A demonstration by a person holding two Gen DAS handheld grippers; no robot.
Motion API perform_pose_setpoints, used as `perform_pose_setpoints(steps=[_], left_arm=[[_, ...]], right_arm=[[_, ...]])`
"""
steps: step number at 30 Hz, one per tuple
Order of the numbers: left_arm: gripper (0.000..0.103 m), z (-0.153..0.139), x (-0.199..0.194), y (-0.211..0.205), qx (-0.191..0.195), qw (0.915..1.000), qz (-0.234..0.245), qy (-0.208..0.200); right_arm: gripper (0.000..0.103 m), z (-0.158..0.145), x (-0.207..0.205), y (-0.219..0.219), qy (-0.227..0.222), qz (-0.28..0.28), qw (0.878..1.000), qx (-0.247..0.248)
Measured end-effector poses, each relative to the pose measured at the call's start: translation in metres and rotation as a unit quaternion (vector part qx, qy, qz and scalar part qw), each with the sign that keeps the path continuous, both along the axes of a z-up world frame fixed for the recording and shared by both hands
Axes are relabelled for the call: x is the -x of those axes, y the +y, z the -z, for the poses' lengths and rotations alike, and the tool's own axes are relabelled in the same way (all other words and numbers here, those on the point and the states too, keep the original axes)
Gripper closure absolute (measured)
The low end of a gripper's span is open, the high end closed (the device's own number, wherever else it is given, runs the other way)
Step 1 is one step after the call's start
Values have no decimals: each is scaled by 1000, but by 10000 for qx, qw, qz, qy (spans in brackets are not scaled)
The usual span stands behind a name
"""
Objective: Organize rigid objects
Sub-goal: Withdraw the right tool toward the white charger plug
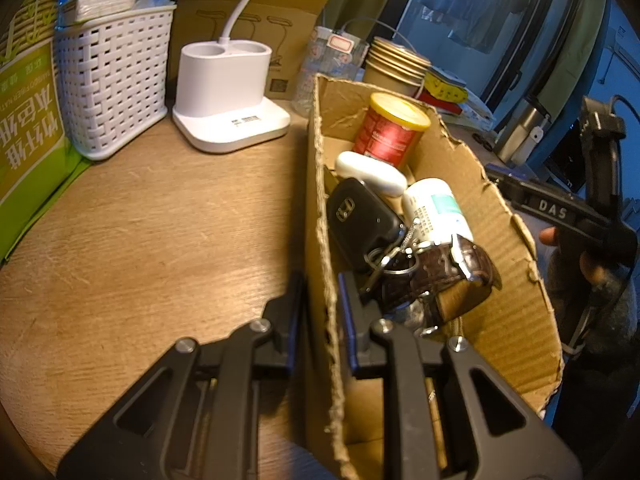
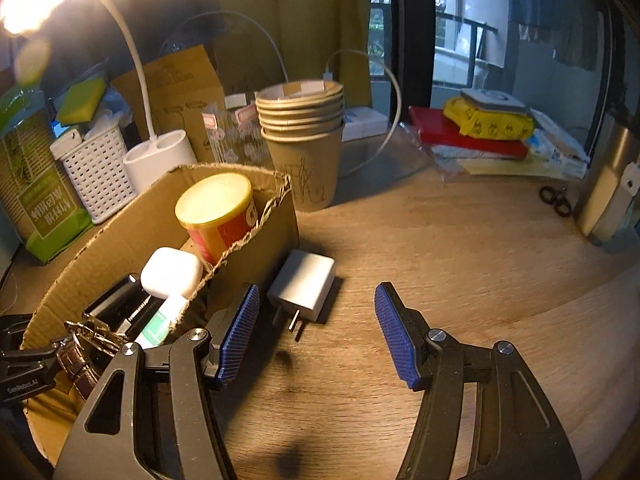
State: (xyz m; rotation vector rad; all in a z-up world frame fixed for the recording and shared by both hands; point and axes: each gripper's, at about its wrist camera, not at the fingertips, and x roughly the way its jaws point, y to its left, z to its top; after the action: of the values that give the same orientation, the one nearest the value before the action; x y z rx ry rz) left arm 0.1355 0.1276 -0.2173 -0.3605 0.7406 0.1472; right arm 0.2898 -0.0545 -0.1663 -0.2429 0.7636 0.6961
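Trouble is brewing mostly around the charger (image 2: 302,290), the one loose item lying on the worktop (image 2: 460,260) just outside the cardboard box (image 1: 516,312), pressed close to the box's outer wall with its prongs pointing toward the camera. The right gripper (image 2: 316,334) is hovering near it with its jaws spread wide and holding nothing, and the left pad is sitting almost against the cardboard. Closing from this spot is likely risking a pinch on the box wall along with the charger, or a nudge that is sliding the plug further under the torn edge. The smooth white shell is probably offering little purchase, so a grip taken on a corner could be squirting it out sideways. Meanwhile the left gripper (image 1: 320,316) is straddling the box's near wall, jaws clenched on the cardboard, one pad outside and one inside. That wall is thin and ragged, so a hard pull could be tearing or tilting it. Inside, the red can (image 1: 386,128), white case (image 1: 370,174), car key (image 1: 358,218), white bottle (image 1: 438,210) and leather watch (image 1: 448,270) are piling loosely, so a tilt is threatening to spill them, and a dropped charger could be knocking the can over.
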Motion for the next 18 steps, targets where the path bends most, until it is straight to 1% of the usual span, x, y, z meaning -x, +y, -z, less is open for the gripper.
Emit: perform_pose_setpoints(steps=[9, 14, 18], left_arm=[[84, 0, 0, 0, -1, 10000, 0, 0], [84, 0, 0, 0, -1, 10000, -2, 0], [84, 0, 0, 0, -1, 10000, -1, 0]], right_arm=[[39, 14, -10, 2, 269, -29, 9996, 5], [39, 25, -16, 4, 388, 92, 9989, 231], [39, 28, -16, 3, 378, 142, 9989, 232]])
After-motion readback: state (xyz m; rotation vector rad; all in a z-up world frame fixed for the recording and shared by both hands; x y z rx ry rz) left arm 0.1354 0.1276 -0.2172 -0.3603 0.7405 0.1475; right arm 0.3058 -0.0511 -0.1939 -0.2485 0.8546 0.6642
